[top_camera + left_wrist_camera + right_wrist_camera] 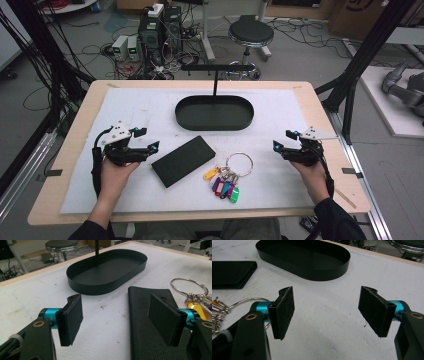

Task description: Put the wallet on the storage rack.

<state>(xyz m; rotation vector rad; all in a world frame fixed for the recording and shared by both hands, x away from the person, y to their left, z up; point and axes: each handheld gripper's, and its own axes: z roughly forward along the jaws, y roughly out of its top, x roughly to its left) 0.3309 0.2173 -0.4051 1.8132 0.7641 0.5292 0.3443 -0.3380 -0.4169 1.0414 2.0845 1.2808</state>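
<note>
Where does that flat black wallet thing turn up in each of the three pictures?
High view: the black wallet lies at centre, between the left gripper and the key ring.
Left gripper view: lower right, running under the right-hand jaw.
Right gripper view: upper left corner, beyond the jaws.
Shared landmark: the oval black tray, behind the wallet in all three.
</note>
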